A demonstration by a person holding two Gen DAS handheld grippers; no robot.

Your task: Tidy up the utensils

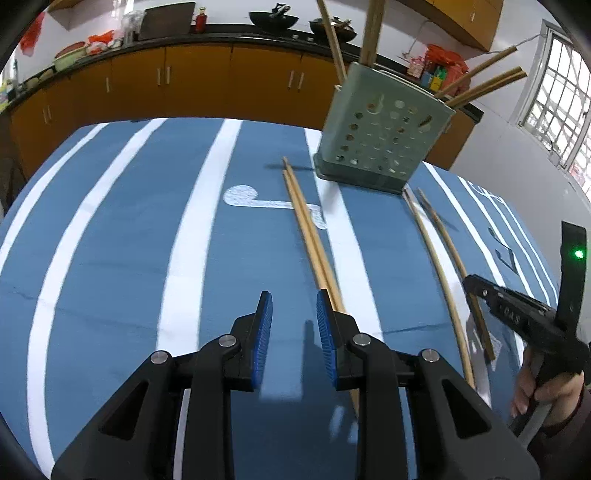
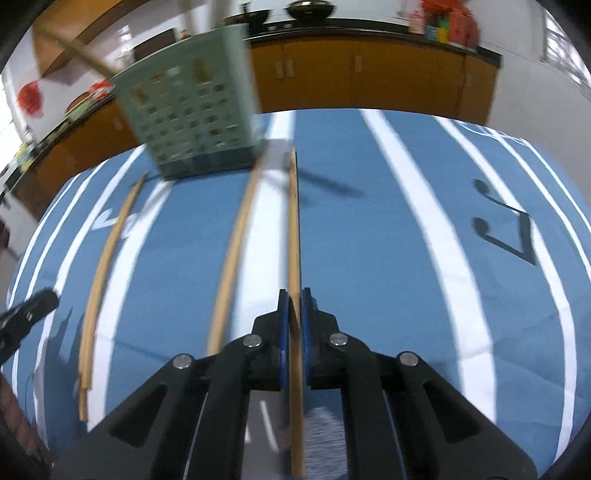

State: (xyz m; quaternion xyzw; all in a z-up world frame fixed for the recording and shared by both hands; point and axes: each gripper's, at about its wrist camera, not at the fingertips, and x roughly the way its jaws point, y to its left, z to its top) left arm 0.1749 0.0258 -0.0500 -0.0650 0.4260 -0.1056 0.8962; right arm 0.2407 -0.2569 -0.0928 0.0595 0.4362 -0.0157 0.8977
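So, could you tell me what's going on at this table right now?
A person is tidying chopsticks into a green holder on a blue striped tablecloth, using a handheld gripper in each hand. The right gripper is shut on one chopstick. The left gripper is open with nothing between its jaws, just beside a pair of chopsticks on the cloth. Another loose chopstick lies next to the gripped one, and several already stand in the holder.

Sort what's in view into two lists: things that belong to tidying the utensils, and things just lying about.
Part of the job:
- green holder, some chopsticks already in it
- chopstick pair beside the open left claw
- chopstick clamped in the right claw
- loose chopstick on the tablecloth

Just lying about:
- woks on the counter
- red bags
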